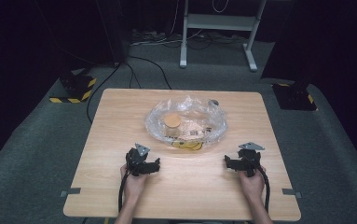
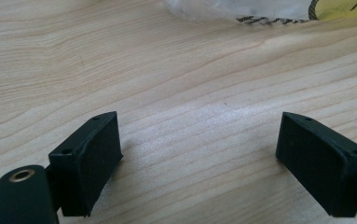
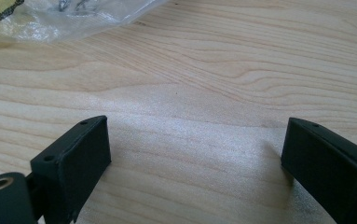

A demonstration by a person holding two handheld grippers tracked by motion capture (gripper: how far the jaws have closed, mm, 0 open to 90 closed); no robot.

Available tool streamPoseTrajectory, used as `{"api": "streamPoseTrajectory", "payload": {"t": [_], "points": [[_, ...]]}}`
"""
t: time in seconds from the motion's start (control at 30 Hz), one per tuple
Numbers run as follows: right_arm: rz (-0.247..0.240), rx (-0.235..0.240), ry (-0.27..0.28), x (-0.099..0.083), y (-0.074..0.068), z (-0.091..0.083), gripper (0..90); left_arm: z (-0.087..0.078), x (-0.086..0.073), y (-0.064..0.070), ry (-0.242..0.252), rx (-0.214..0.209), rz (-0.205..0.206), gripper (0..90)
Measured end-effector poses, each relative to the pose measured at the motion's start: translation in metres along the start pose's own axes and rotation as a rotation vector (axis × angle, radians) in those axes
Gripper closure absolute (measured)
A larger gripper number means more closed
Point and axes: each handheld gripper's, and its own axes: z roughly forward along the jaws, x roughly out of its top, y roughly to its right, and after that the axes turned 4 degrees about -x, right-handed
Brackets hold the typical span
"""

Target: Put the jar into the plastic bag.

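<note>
Black jaws of both the left gripper (image 2: 199, 144) and the right gripper (image 3: 197, 154) gape wide, empty.

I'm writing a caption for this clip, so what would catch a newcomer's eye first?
A crinkled clear plastic bag lies at the middle of the wooden table, with a cork-lidded jar inside it. Nearer the person, the left gripper and right gripper rest either side, jaws wide open and empty.
</note>
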Motion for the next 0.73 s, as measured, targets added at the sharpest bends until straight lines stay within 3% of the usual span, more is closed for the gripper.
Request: {"api": "streamPoseTrajectory", "payload": {"t": [0.73], "points": [[0.0, 0.0, -0.001, 0.0001, 0.0001, 0.0001, 7.7, 0.0008, 0.0002, -0.0006, -0.008, 0.007, -0.001, 12.1]]}}
